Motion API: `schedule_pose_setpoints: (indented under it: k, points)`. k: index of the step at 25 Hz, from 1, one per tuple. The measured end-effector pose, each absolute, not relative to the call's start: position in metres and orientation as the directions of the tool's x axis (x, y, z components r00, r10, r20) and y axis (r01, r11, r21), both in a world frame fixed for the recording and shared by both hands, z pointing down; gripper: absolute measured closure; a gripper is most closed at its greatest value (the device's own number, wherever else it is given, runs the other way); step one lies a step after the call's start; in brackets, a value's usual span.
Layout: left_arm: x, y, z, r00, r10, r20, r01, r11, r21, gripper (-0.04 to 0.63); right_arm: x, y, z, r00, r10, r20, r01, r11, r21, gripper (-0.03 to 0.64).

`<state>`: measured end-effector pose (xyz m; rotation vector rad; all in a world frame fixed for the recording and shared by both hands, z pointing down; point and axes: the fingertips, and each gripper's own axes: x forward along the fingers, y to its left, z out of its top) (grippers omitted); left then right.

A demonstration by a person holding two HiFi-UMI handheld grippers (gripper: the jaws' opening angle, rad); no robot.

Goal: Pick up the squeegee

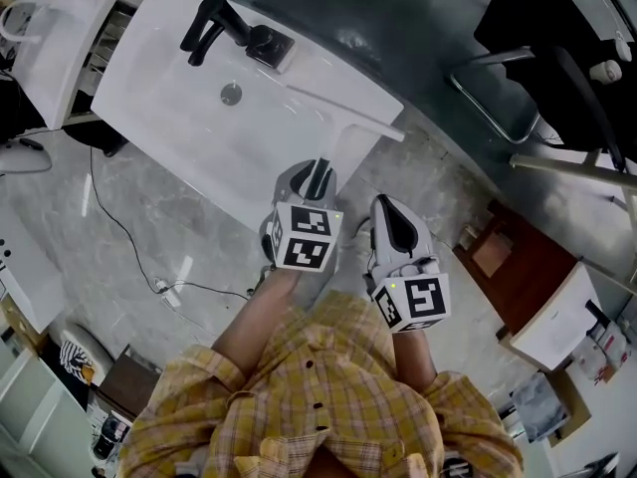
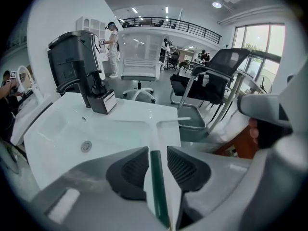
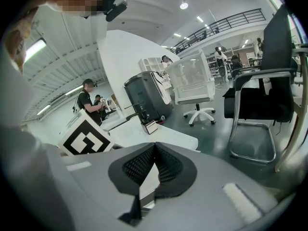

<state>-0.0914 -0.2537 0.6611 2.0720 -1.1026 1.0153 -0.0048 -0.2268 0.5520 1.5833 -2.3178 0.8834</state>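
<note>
Straddling the squeegee with the left tool spread wide.
Not clamped: gaps either side of the green handle. At 3 o'clock of it, right tool pinched together. Ahead at 12 o'clock, lying T-end first on the white counter edge; beyond at 11 o'clock, a black faucet.

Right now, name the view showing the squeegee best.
Left gripper view: the squeegee lies close, handle between the open left hand-held gripper's jaws. Head view shows the squeegee small, white on white; right gripper view doesn't show it.
</note>
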Motion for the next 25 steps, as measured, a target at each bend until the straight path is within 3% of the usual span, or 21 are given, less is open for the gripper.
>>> schedule_pose_setpoints:
  k: [18,25]
  points:
    - [-0.086,-0.257,0.706,0.298,-0.311,0.903,-0.875,-0.468,0.127,0.479,0.011,-0.219,0.558,-0.372,-0.784,0.496,-0.911,0.207,-0.356,0.618]
    - [-0.088,-0.260,0.698,0.296,-0.339,0.893,-0.892,-0.434,0.131,0.492,0.017,-0.214,0.554,-0.370,-0.788,0.492,-0.912,0.208,-0.352,0.618]
